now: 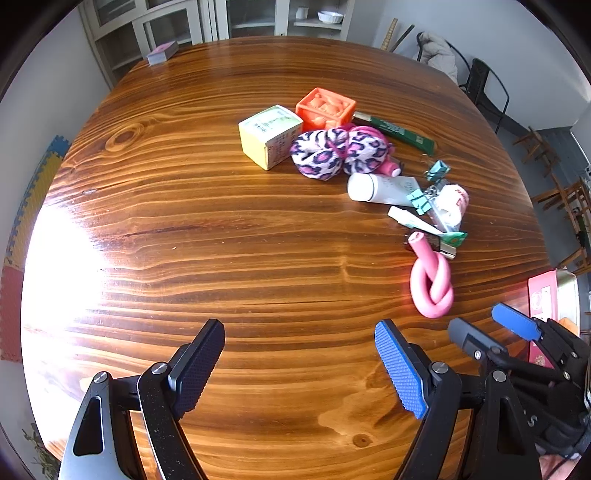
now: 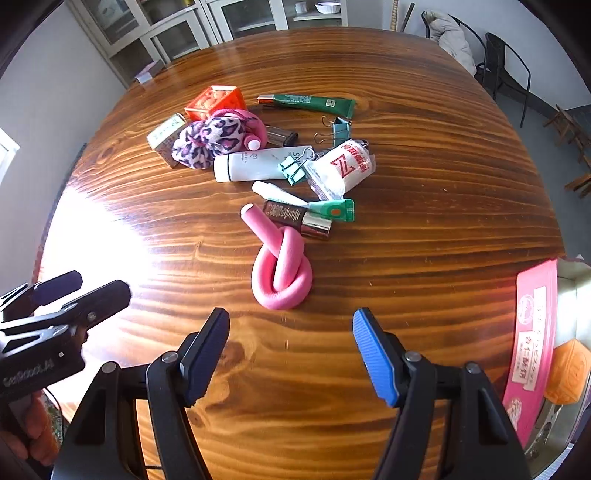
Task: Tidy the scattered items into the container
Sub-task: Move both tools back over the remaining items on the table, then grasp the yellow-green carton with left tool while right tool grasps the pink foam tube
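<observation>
Both tools, left (image 1: 299, 369) and right (image 2: 291, 356), spread empty above table (image 2: 295, 406), pink knotted tube (image 2: 281, 275) beyond.

Home dining room: table (image 1: 221, 258), cupboards (image 1: 155, 33).

Glossy wooden table (image 1: 221, 229) under window glare, glass-fronted cabinets (image 1: 155, 33) behind, black chairs (image 2: 506, 62) aside.

Pink-walled container (image 2: 535, 332) cut off by right frame edge; orange item (image 2: 567, 369) inside half hidden behind its wall. Small dark object (image 2: 282, 134) beyond white bottle (image 2: 255, 164), partly covered, unidentifiable.
</observation>
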Demonstrator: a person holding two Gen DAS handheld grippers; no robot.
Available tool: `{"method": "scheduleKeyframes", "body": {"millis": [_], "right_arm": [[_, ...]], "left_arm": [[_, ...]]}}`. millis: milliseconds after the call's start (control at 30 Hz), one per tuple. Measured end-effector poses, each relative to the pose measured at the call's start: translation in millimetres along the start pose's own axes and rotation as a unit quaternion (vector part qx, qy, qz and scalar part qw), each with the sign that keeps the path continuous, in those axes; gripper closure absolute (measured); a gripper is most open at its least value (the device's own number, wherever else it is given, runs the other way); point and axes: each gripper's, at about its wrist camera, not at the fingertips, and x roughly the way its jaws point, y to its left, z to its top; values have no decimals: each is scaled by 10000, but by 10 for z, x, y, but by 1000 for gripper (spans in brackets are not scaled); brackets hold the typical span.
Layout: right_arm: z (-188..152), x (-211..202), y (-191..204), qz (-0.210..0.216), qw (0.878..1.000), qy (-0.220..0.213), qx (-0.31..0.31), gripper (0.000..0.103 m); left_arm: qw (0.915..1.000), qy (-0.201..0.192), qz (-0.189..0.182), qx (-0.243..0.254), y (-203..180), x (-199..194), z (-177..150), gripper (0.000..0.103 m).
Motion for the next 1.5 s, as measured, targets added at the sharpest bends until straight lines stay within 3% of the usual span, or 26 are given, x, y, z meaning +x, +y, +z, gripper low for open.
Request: {"method": "scheduleKeyframes", "body": {"millis": [400,733,1133,1500], "right_arm": [[177,349,46,-174,9993,249,205,30],[223,491,10,-358,9982,345,343,30],[255,578,14,-380,9979,391,356,30],[405,638,54,-428,9979,376,310,30]], "left_arm": [[9999,112,-16,-85,287,231,286,18],[9996,-223,181,16,562,428,878,17],[9964,-398,200,722,522,802,1331,17],[9942,-561,52,918,522,977,1565,17]]}}
